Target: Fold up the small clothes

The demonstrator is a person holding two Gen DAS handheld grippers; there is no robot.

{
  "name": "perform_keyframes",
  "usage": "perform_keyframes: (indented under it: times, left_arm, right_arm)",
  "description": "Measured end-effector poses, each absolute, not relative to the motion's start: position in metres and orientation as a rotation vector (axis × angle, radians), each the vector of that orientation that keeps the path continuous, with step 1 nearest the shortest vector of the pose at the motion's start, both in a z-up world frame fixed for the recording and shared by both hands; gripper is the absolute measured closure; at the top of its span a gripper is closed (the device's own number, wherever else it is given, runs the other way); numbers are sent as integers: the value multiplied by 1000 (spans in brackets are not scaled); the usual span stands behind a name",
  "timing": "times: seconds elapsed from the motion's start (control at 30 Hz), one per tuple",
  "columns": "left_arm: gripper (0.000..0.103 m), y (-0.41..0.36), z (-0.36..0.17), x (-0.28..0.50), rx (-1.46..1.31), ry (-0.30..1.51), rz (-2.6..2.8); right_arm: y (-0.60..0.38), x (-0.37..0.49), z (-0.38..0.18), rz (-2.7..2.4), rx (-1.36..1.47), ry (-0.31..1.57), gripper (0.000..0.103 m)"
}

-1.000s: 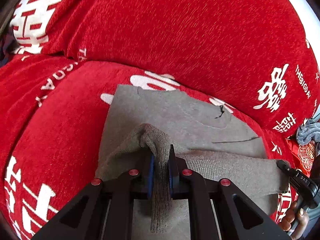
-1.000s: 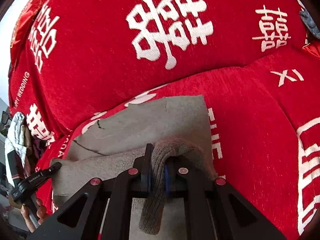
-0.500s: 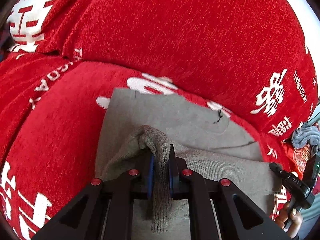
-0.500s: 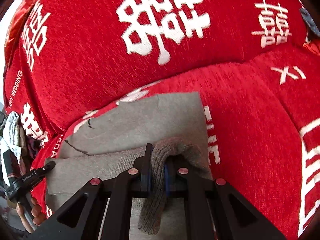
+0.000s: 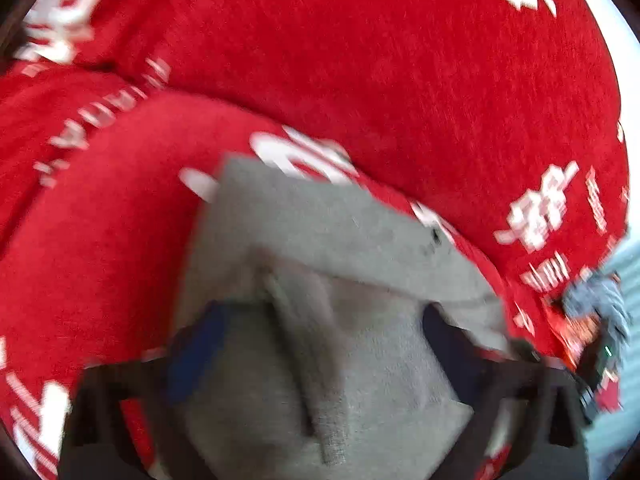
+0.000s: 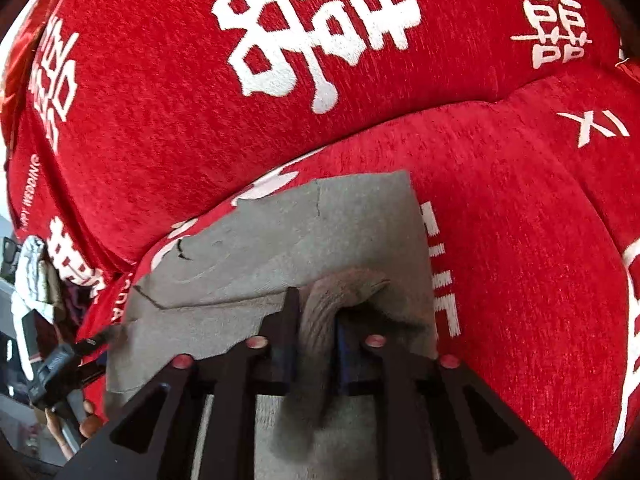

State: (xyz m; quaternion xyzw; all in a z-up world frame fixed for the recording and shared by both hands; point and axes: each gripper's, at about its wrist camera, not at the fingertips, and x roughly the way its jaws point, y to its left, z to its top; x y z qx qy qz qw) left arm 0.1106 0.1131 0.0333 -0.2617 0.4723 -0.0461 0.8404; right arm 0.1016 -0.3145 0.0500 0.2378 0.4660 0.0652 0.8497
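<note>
A small grey knit garment (image 5: 320, 240) lies on a red sofa seat (image 5: 100, 240), its near edge folded over toward the backrest. In the blurred left wrist view my left gripper (image 5: 324, 340) has its jaws spread wide, with the ribbed hem (image 5: 316, 360) lying loose between them. In the right wrist view the garment (image 6: 320, 232) shows again. My right gripper (image 6: 314, 336) is shut on a bunched fold of its hem (image 6: 320, 312). The left gripper also shows at the left edge of the right wrist view (image 6: 96, 344).
The sofa backrest (image 6: 240, 100), red with white characters, rises right behind the garment. A pile of grey and white cloth (image 6: 32, 272) sits past the sofa's left end. Another grey cloth (image 5: 600, 300) lies at the right end.
My left gripper has opened and let go of the hem, and its view has blurred with motion. My right gripper has pushed the fold farther toward the backrest.
</note>
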Motion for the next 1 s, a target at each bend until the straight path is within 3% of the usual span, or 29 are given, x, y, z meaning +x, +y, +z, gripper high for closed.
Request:
perform_keyframes:
  times: [0.03,0.07,0.1,0.4,0.43,0.5,0.53,0.57,0.6,0.67,1.0]
  left_arm:
    - [1,113,39,107,-539,986,-109]
    - [1,113,41,105,-540,998,-145]
    - [1,113,41,102,-551,1008,-163]
    - [1,87,33,76,-497,1045,-197]
    - [4,85,33,75,-492,1048,-197]
    - [35,75,32,75,-462,1062,-207]
    - [63,70,30,77,-437,1086,-215]
    - [82,67,27,79,-419,1110,-209]
    - [86,66,25,81,-407,1121,-197]
    - [86,70,30,82,-429,1109,-191]
    - [86,86,59,132,-483,1005,-150]
  right_arm:
    - [-316,96,53,143,505,967,58]
    - [-317,90,55,146,508,955,43]
    - [-318,85,57,146,508,945,41]
    - [-301,63,54,204,494,964,41]
    - [-298,64,53,204,493,962,43]
    - [-291,65,50,211,476,974,71]
    - [-287,67,48,204,459,985,77]
    - [-286,67,48,195,450,984,87]
    - [-285,68,49,187,442,977,95]
    - [-286,68,54,193,451,950,97]
    - [-298,117,72,214,572,889,96]
